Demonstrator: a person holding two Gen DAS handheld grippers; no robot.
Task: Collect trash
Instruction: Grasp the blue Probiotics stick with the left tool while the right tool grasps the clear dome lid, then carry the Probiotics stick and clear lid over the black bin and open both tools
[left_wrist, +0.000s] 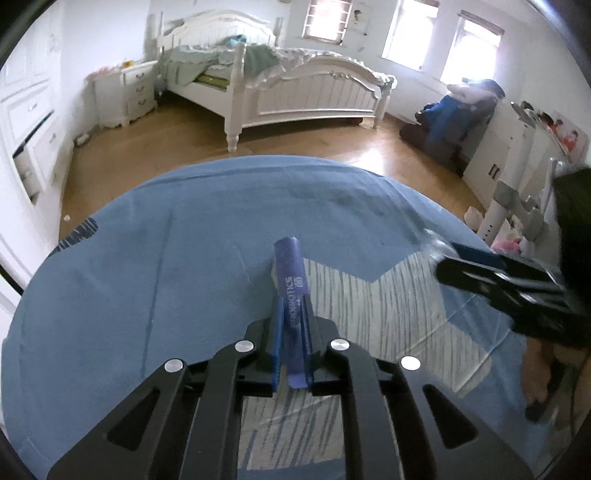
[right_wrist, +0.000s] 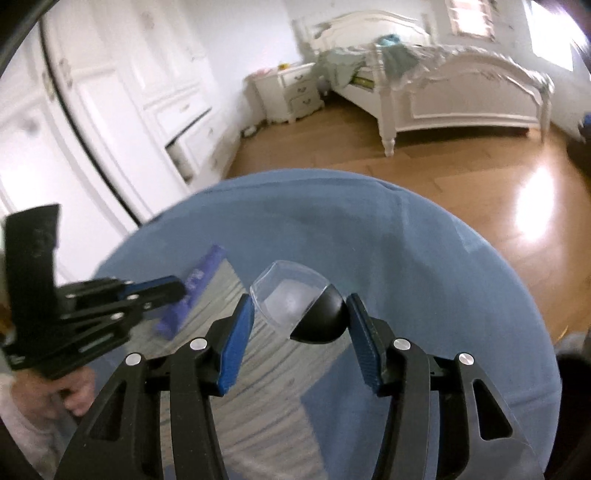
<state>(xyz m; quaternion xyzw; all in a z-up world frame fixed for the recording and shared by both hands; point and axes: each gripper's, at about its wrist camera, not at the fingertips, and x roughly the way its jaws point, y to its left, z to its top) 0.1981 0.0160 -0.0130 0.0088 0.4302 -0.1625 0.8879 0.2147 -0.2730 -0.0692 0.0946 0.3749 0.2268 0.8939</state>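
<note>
- Scene: round table covered with a blue cloth, standing on a wooden floor in a bedroom.
- Cloth: plain blue over most of the surface; a pale striped patch lies at the near side under both grippers.
- Left gripper: fingers drawn narrow and clamped on a purple wrapper.
- Wrapper: long, flat strip with white lettering; it runs lengthwise between the blue pads and sticks out past the fingertips. In the right wrist view the wrapper shows at the left, over the edge of the striped patch, with the left gripper on it.
- Contact between wrapper and cloth: cannot be told from either view.
- Right gripper: fingers at a middle spread, gripping a cup.
- Cup: clear plastic shell on one side, black rounded part on the other; it lies on its side between the pads. The black part touches the right pad; the clear part touches the left pad.
- Right gripper in the left wrist view: enters from the right edge, blurred, with the clear plastic at its tip.
- Hand: part of one shows under the left gripper at the lower left of the right wrist view.
- Background: white bed with rumpled bedding, nightstand beside it, white wardrobe along the left wall, bright windows beyond the bed.
</note>
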